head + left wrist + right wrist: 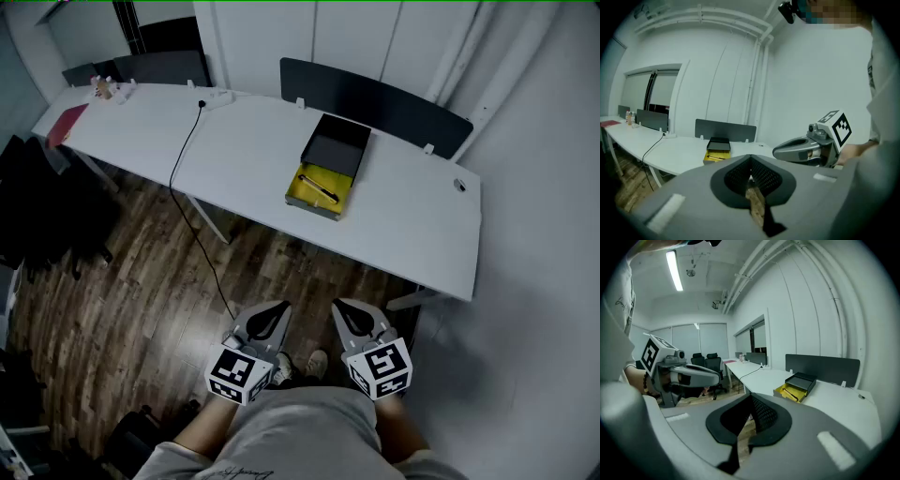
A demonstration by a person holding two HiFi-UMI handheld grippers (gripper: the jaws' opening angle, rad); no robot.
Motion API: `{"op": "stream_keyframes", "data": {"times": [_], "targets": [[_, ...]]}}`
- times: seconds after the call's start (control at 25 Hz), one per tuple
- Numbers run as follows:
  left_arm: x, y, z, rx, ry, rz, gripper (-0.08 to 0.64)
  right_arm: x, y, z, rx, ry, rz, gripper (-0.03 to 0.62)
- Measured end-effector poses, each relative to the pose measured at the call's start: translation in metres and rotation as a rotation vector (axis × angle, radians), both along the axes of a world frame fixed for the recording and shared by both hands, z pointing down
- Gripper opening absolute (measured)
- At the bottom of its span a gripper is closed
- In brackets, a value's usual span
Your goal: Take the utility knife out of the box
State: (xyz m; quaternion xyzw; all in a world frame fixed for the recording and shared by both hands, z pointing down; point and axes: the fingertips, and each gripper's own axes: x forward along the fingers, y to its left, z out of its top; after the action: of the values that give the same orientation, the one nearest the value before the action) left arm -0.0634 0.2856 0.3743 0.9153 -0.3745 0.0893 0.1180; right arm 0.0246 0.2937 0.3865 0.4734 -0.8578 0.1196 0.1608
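White table (403, 211) holds box (315, 209) with utility knife (318, 187); cable (187, 150) drapes over edge.

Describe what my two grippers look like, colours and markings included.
Both the left gripper and right gripper are grey, tapering, beak-like shells with black textured pads inside the jaws. Each carries a white cube printed with black square markers. The person wears a light grey top.

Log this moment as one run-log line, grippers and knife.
left gripper: shut, empty | right gripper: shut, empty | utility knife: inside open box on table, not yet reached
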Motion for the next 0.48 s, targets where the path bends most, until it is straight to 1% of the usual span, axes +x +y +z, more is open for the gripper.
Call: {"op": "stream_keyframes", "data": {"times": [0.28, 0.48], "targets": [[-0.0039, 0.0028, -0.0016, 0.004, 0.007, 0.010, 0.002, -0.0056, 0.0045, -0.0019, -0.001, 0.010, 0.001, 0.014], [-0.0089, 0.0000, -0.0053, 0.011, 0.016, 0.008, 0.000, -0.0099, -0.0009, -0.0077, 0.009, -0.032, 0.016, 0.015]]}}
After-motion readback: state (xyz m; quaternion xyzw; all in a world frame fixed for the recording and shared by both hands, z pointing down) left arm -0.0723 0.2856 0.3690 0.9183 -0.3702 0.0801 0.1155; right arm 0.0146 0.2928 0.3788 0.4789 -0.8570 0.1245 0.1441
